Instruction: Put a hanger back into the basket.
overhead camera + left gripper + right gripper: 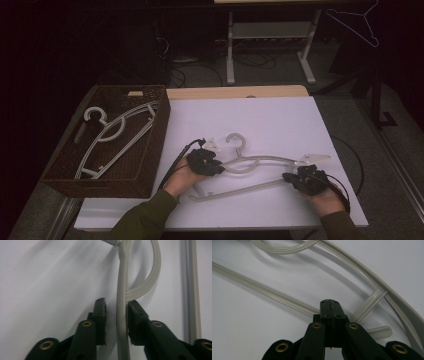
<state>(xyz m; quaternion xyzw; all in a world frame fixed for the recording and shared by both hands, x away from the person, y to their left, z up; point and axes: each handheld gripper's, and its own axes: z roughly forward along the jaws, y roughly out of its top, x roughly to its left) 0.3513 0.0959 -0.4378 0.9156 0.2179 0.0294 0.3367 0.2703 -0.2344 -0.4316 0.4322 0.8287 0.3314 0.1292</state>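
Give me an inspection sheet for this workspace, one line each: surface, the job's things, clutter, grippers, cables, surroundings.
Surface: white table top, wooden edge at the far side.
Job's things: pale hanger flat on the table; more hangers in the wicker basket at the table's left.
Clutter: nothing seen.
Grippers: left gripper jaws open around a hanger bar; right gripper jaws shut over another bar.
Cables: gripper cable loops off the right edge.
Surroundings: dark room, table frame, wire hanger hanging beyond.

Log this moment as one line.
left gripper: open, straddling hanger arm | right gripper: shut, over hanger's bar | basket: holds hangers
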